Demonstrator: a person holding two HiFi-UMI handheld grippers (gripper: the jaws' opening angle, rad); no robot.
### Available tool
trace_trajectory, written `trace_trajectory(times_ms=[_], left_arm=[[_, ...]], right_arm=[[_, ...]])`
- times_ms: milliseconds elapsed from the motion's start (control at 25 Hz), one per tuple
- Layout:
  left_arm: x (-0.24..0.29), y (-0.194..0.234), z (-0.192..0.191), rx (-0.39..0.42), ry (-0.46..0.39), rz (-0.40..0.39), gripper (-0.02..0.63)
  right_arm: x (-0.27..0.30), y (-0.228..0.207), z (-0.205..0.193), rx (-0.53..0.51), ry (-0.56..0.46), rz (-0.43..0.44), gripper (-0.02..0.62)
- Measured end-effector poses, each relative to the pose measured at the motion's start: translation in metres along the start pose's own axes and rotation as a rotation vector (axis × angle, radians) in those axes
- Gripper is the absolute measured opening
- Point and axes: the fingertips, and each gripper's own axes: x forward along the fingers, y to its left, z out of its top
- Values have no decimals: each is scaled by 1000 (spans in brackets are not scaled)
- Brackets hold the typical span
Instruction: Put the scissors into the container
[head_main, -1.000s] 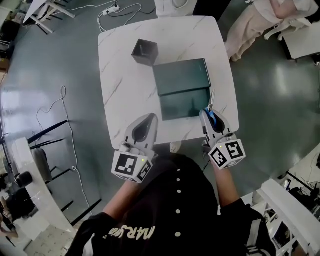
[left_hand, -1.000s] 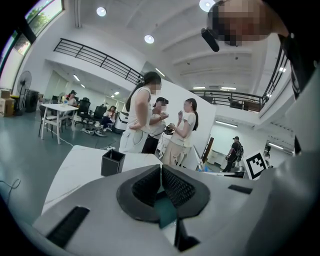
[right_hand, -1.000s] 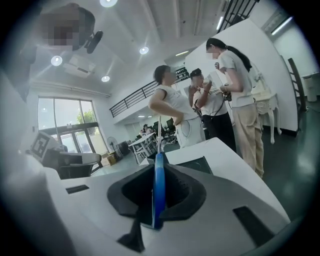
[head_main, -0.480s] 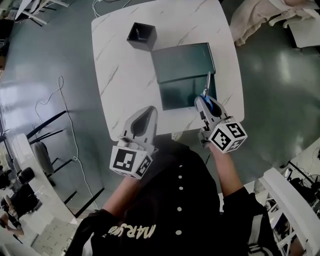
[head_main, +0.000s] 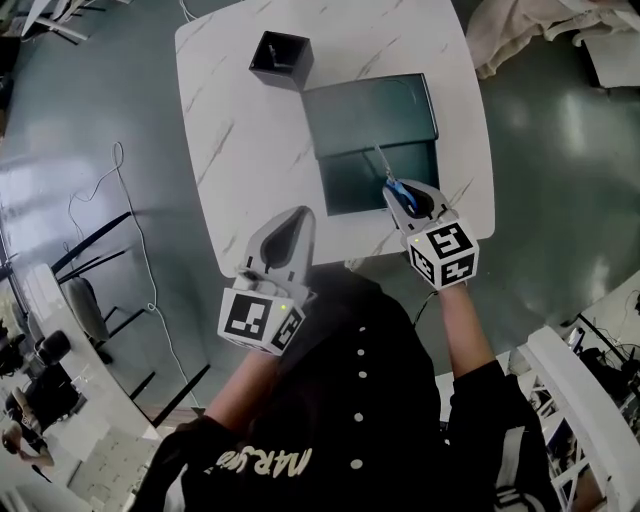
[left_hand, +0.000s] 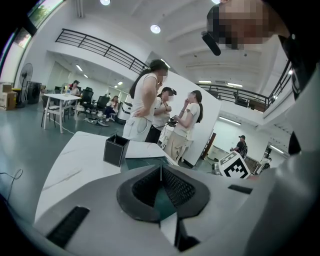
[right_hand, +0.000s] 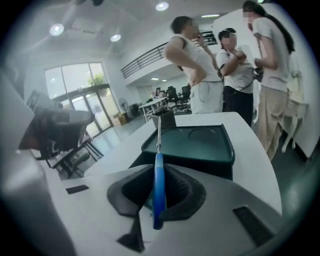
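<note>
One pair of blue-handled scissors (head_main: 390, 180): sat clamped in the right gripper (head_main: 398, 192), pointed toward eleven o'clock over the dark green container (head_main: 375, 115). Hovered at eight o'clock: left gripper (head_main: 298, 218), jaws together, empty. Stood at eleven o'clock: black box (head_main: 280, 58).

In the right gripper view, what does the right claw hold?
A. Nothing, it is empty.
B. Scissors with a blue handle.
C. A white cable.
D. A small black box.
B: in the right gripper view the right claw is closed on the blue handle of the scissors, and their metal blades point ahead toward the dark green container.
</note>
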Motion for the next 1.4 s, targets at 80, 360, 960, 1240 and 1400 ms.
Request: trace_trajectory(times_ms=[80,360,960,1240,1400], left_arm=[[1,3,-1,-5,3,1,35],[5,14,-3,-19,12,4,35],[5,29,-15,-47,28,12,35],[5,31,-21,-63,38,13,35],[5,32,-24,-64,44,15,35]], right_arm=[[9,0,-6,-131,78,21,60],[30,-1,-25,-588,294,78,60],[74,-20,-45,-1411,499,85,60],[87,-25,-52,-1471,526,64,61],[90,-26,-59,-1476,546,63,64]])
